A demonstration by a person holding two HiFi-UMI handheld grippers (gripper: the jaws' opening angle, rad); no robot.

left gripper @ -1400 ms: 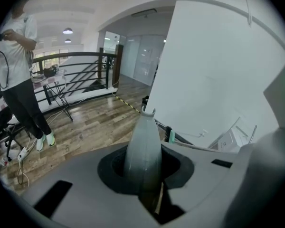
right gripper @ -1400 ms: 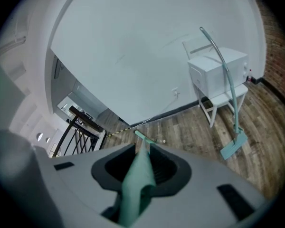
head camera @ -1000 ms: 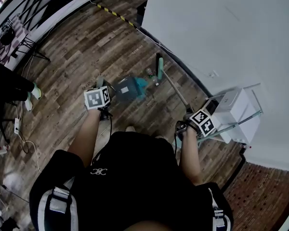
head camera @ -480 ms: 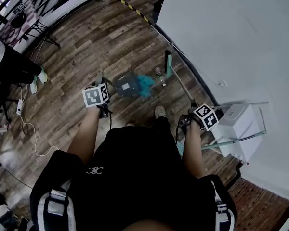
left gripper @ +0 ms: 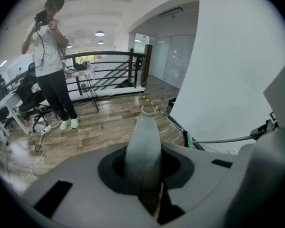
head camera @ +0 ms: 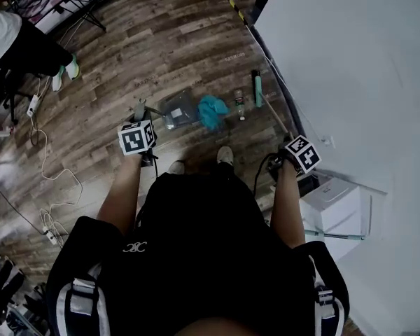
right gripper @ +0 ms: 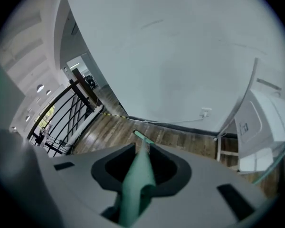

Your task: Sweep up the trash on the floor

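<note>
Holding one tool in each hand, you are clamping the left gripper (head camera: 141, 122) shut around the grey dustpan handle (left gripper: 142, 141), which is rising straight up between its jaws. The right gripper (head camera: 292, 146) is pinching the green broom handle (right gripper: 138, 172) the same way.

The dustpan (head camera: 178, 108) is sitting on the wooden floor (head camera: 161, 40) at about 11 o'clock from your feet. The teal crumpled trash (head camera: 211, 110) is lying just beside its edge at 12 o'clock; whether it is touching is unclear. A small bottle (head camera: 239, 105) is lying just beyond, toward 1 o'clock, between the teal wad and the broom head (head camera: 256, 89), which is resting near the white wall (head camera: 350, 47).

Reading: you are bracketing the litter, using the pan as a stop on one side and the bristles on the other to push toward 9 o'clock. Judging this mid-task, since the wad is looking outside the pan.

Watching point: the bottle may roll off line rather than slide.
</note>
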